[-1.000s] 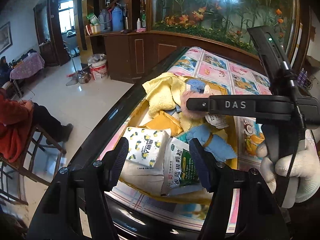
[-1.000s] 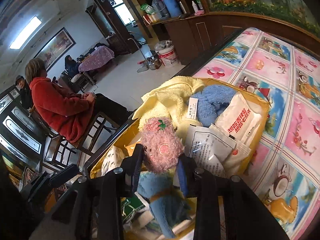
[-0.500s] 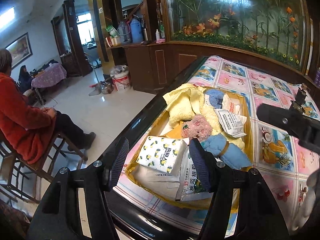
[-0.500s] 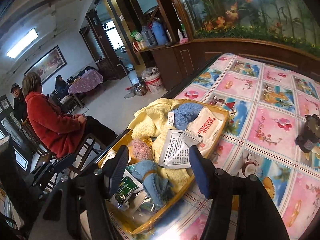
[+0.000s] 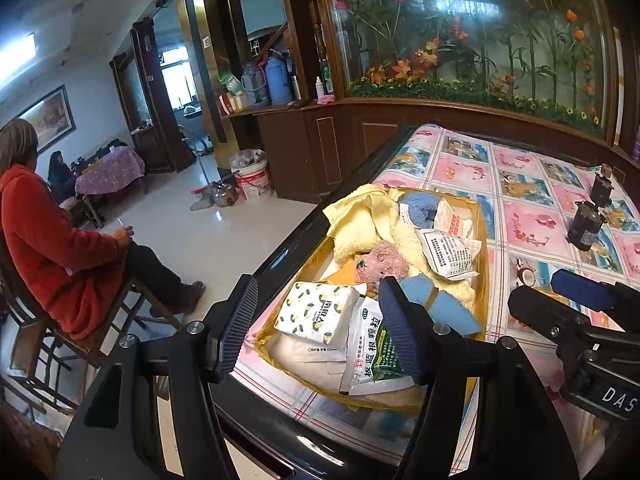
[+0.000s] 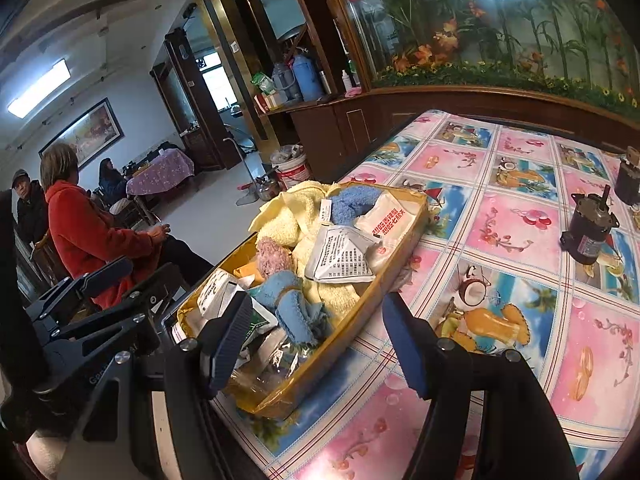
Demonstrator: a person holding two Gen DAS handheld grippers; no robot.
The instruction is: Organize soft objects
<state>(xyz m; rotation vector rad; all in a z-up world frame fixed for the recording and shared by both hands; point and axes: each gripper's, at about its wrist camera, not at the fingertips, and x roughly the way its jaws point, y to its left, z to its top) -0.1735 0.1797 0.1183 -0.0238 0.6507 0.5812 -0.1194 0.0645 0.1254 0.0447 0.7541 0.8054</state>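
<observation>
Two grippers hang with nothing between their ribbed dark-blue pads: the left gripper [image 5: 316, 328] stands wide at the bottom of its view, and the right gripper [image 6: 316, 344], whose jaws have just been opening, is likewise spread and empty. At the centre of both views sits a shallow yellow tray [image 5: 482, 264] with glossy walls, on a slick tablecloth [image 6: 516, 224] of pink and blue fruit-printed squares. Piled in it are a fluffy yellow towel [image 5: 360, 224], a nubby blue cloth [image 6: 354, 204], a fuzzy pink plush toy [image 5: 382, 260] and a folded blue towel [image 5: 448, 304]. Smooth packets lie among them: a white tissue pack [image 5: 316, 312] printed with lemons, a green-and-white sachet [image 5: 370, 356] of Chinese characters, and a white pouch [image 6: 386, 222] lettered in red. The right gripper's handle reads "DAS". A dark cylindrical bottle [image 6: 592, 228] stands right.
</observation>
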